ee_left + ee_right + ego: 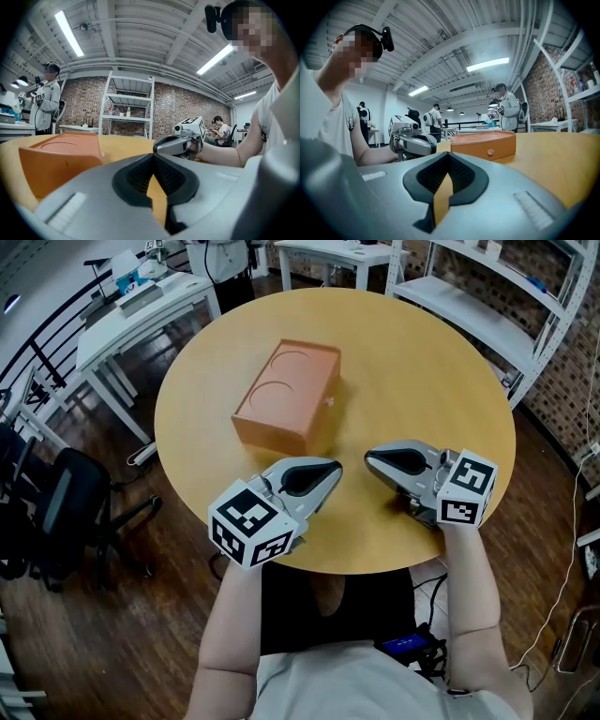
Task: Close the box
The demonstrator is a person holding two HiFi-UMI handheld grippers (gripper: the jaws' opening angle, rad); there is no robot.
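Round wooden table (422,399): light top, dark wood floor around it; white rack (487,315) far R, white desk (141,315) far L, black chair (66,493) at L edge. Orange box (286,395): rectangular, lid down flush, 2 circles pressed into the top; lies on the table L of ctr, long axis angled toward upper R, on the far side of both grippers and touching neither. Left gripper (334,467): grey body w/ black pads, rests near the table's near edge and points up-R; box corner is near its tip but apart, clear tabletop between. In the left gripper view its tips (153,157) meet, only a thin wedge of table showing lower down, nothing held; box (61,159) sits off to the L of the jaws, not between them. Right gripper (369,457): same build, points L toward the other gripper's tip, small gap between the two. In the right gripper view its tips (447,157) are pressed together, empty; box (483,144) stands ahead and slightly R, well apart. Marker cubes: one at the rear of the left unit (248,521), one at the rear of the right unit (467,488). Small pale knob (490,152) on the box's side face.
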